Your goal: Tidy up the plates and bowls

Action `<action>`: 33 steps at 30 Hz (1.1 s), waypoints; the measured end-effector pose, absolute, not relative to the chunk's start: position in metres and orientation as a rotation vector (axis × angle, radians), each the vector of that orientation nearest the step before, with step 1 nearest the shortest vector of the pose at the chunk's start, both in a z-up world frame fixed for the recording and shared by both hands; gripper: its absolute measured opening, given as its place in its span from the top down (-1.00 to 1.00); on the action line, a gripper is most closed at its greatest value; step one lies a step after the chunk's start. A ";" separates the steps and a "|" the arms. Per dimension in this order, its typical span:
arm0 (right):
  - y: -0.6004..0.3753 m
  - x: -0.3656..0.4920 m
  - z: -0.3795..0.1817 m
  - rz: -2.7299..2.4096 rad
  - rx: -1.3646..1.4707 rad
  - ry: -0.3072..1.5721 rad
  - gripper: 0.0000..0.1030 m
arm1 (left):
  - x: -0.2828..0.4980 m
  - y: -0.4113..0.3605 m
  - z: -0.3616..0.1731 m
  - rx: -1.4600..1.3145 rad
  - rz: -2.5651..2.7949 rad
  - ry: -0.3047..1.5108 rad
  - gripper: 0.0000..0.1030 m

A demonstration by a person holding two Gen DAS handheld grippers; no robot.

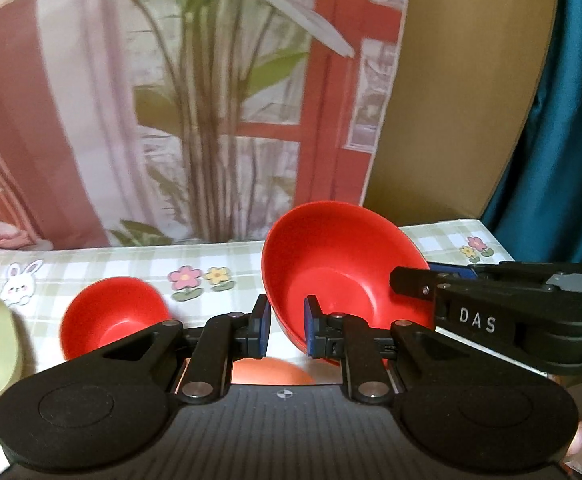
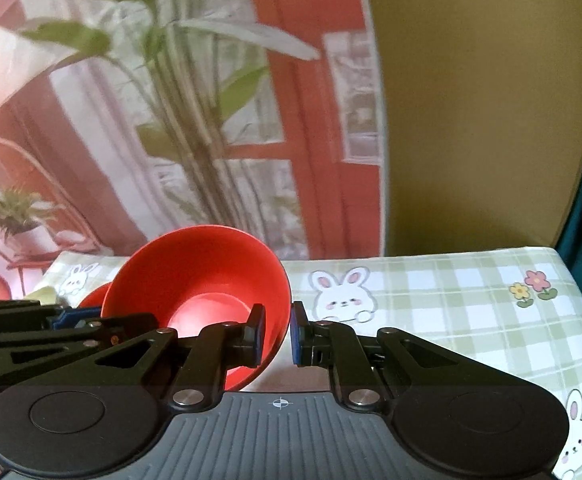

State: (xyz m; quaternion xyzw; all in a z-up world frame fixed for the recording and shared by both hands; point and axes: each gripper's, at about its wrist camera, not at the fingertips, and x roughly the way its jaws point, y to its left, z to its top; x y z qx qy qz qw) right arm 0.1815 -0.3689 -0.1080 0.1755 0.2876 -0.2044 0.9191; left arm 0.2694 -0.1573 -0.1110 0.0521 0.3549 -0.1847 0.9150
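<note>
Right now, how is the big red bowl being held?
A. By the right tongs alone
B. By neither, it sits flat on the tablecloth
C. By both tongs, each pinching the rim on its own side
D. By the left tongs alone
C: the left tongs and the right tongs each clamp the wall of the big red bowl, which is tilted above the tablecloth.

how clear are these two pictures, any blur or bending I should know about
Left wrist view: backdrop soft and smeared, big red bowl and left claw fairly sharp, table edge bowed by the lens. Right wrist view: backdrop blurrier, bowl and right claw crisp, tablecloth curving away.
</note>
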 end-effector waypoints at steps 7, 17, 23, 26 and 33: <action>-0.337 0.198 -0.104 -0.379 0.327 0.611 0.77 | 0.263 -0.118 -0.105 0.061 -0.348 0.722 0.65; -0.303 0.226 -0.102 -0.328 0.301 0.633 0.77 | 0.256 -0.076 -0.097 0.019 -0.307 0.706 0.65; -0.290 0.244 -0.103 -0.294 0.298 0.644 0.77 | 0.256 -0.056 -0.096 0.000 -0.285 0.708 0.65; -0.284 0.254 -0.103 -0.274 0.294 0.647 0.77 | 0.258 -0.045 -0.095 -0.011 -0.271 0.709 0.65; -0.271 0.281 -0.106 -0.236 0.278 0.666 0.77 | 0.267 -0.020 -0.095 -0.051 -0.240 0.708 0.65</action>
